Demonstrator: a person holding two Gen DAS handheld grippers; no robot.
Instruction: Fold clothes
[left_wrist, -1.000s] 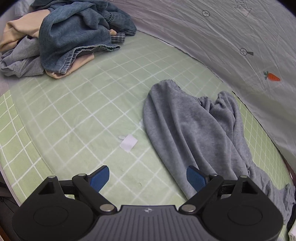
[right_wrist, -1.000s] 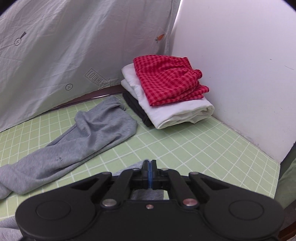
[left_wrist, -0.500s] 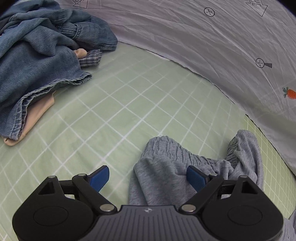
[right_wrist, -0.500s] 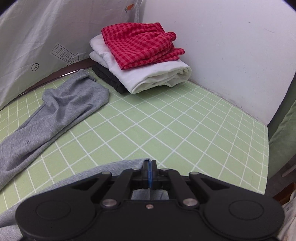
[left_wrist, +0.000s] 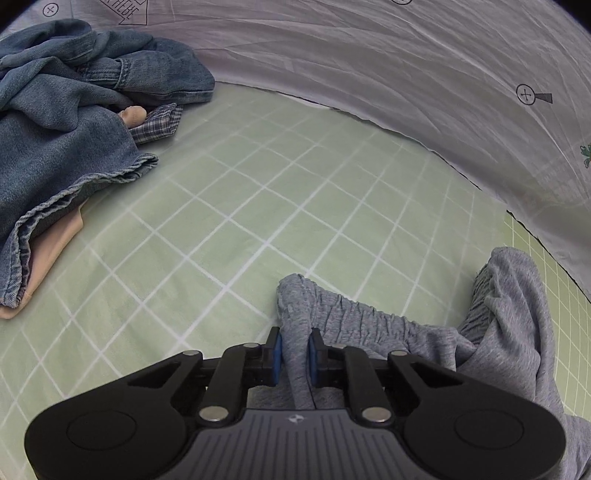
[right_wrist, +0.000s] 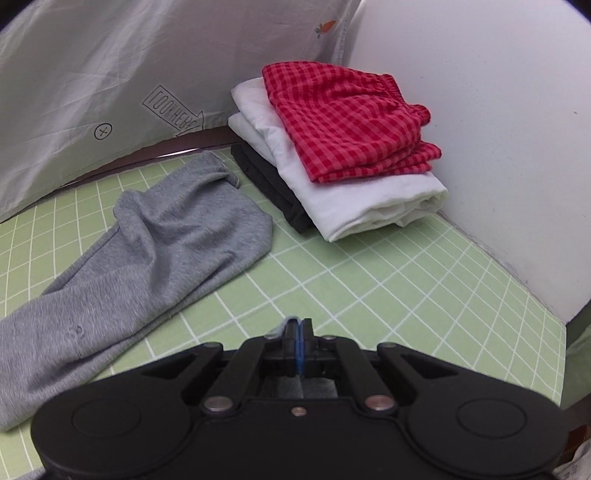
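Grey sweatpants lie on the green checked mat, their gathered waistband right in front of my left gripper. Its jaws are closing, and the blue pads pinch a raised fold of the waistband between them. In the right wrist view one pant leg stretches across the mat to the left. My right gripper is shut, with a small tuft of the grey fabric poking out at its tips.
A pile of denim clothes with a beige garment and a plaid piece sits at the left. A folded stack, red checked shorts on white on dark cloth, stands by the white wall. A grey printed sheet hangs behind.
My left gripper slid to the waistband and went from wide open to closed on a fold of it. The right gripper shifted over the mat, staying shut.
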